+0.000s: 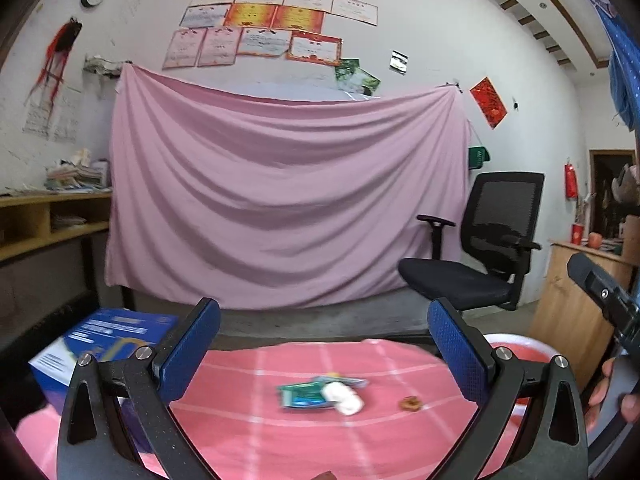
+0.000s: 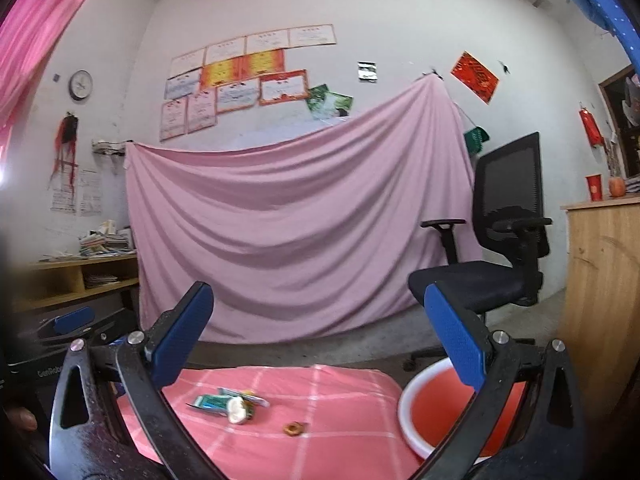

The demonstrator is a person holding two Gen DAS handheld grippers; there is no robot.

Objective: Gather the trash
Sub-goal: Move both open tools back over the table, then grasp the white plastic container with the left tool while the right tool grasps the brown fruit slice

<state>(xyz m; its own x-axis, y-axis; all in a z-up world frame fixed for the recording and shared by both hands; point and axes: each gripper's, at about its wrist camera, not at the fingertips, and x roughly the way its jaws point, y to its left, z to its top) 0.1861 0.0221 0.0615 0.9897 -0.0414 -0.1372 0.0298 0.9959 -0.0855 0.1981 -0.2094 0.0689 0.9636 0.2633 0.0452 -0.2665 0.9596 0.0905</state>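
A small heap of trash lies on the pink checked cloth point(image 1: 256, 432): a green wrapper point(image 1: 303, 395), a crumpled white wad point(image 1: 343, 397) and a small brown scrap point(image 1: 411, 403). The right wrist view shows the same wrapper point(image 2: 208, 402), wad point(image 2: 237, 410) and scrap point(image 2: 294, 428) on the cloth point(image 2: 328, 452). My left gripper point(image 1: 322, 340) is open, above and short of the heap, with nothing between its blue pads. My right gripper point(image 2: 320, 328) is also open and empty. A red basin point(image 2: 424, 404) with a white rim sits right of the cloth.
A blue box point(image 1: 100, 348) stands at the cloth's left. A black office chair point(image 1: 480, 256) and a wooden cabinet point(image 2: 604, 292) stand to the right. A pink sheet point(image 1: 280, 200) hangs on the far wall. Wooden shelves point(image 1: 48, 220) are at left.
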